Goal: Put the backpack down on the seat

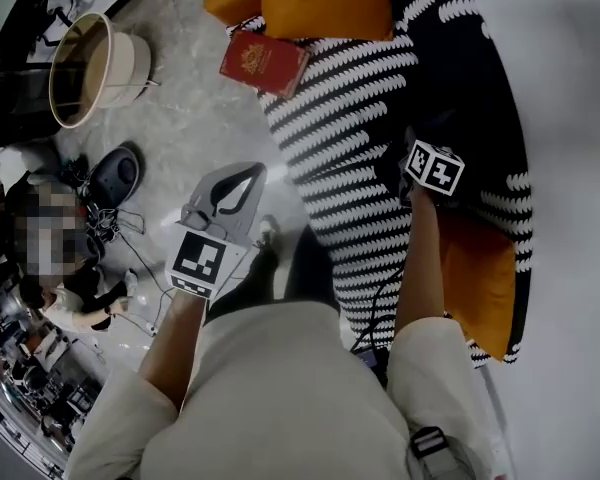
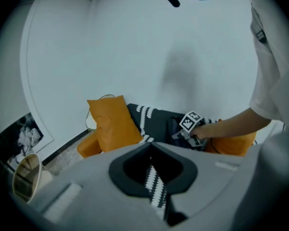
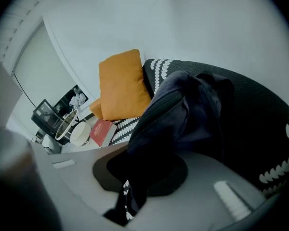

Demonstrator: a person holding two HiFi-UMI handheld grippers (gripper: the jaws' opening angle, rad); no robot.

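The backpack (image 3: pixel 183 105), dark navy and slumped in soft folds, is seen upright against the back of the seat (image 1: pixel 350 98), which is draped in black cloth with white toothed stripes. A fold of it is pinched between the jaws of the right tool (image 3: pixel 149 153). The left tool (image 2: pixel 150 146) is held off the seat's front edge, its jaws pressed together on nothing. A round cream basket (image 1: pixel 95 68) is set on the floor beside the seat, with only its tan inside shown.

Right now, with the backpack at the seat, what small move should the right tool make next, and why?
Probably open the right tool and draw it back: the backpack already seems to lie on the patterned seat, with its fabric between the jaws.
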